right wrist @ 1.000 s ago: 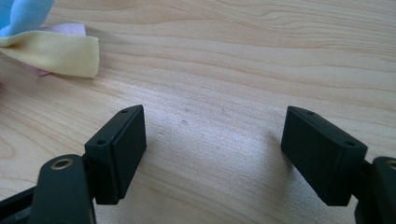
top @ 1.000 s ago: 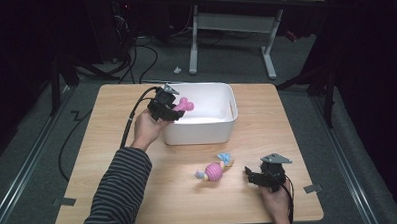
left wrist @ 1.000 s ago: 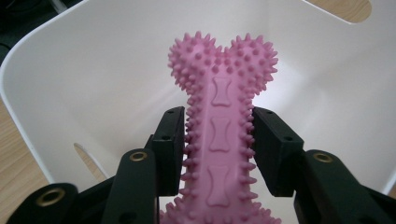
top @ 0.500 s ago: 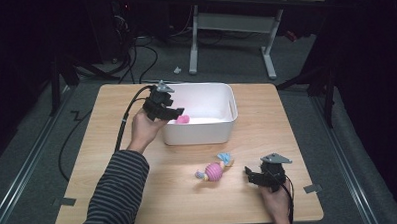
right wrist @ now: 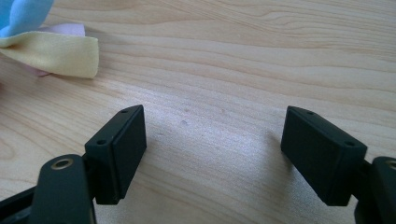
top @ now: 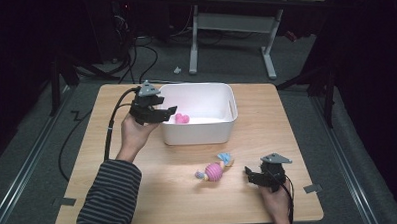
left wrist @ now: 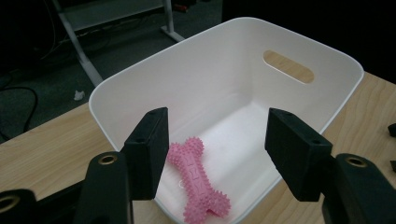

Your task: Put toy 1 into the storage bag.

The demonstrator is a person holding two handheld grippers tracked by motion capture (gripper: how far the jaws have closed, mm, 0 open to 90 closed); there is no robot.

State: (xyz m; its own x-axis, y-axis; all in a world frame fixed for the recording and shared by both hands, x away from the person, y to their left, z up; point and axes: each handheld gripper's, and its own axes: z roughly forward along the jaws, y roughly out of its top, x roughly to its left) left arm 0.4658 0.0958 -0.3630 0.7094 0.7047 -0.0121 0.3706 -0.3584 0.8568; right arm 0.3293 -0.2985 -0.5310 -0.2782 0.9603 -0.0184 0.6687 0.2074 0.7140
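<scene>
A pink spiked bone toy [left wrist: 198, 179] [top: 181, 118] lies on the floor of the white bin [top: 200, 137] [left wrist: 224, 60], near its left wall. My left gripper [top: 167, 113] [left wrist: 217, 149] hovers over the bin's left rim, open, with nothing between its jaws. A pink ball toy with blue and yellow cloth tails [top: 214, 170] lies on the wooden table [top: 180, 207] in front of the bin. Its yellow and blue tails [right wrist: 51, 44] show at the top left of the right gripper view. My right gripper [top: 249, 174] [right wrist: 212, 149] rests low on the table just right of that toy, open and empty.
The table's front right part beside the right gripper is bare wood. A black cable [top: 109, 130] trails from the left gripper over the table's left edge. A desk frame [top: 233, 25] stands on the floor beyond the table.
The left gripper has let go of the pink bone, which dropped into the bin, and has drawn back left toward the rim. The right gripper has not moved.
</scene>
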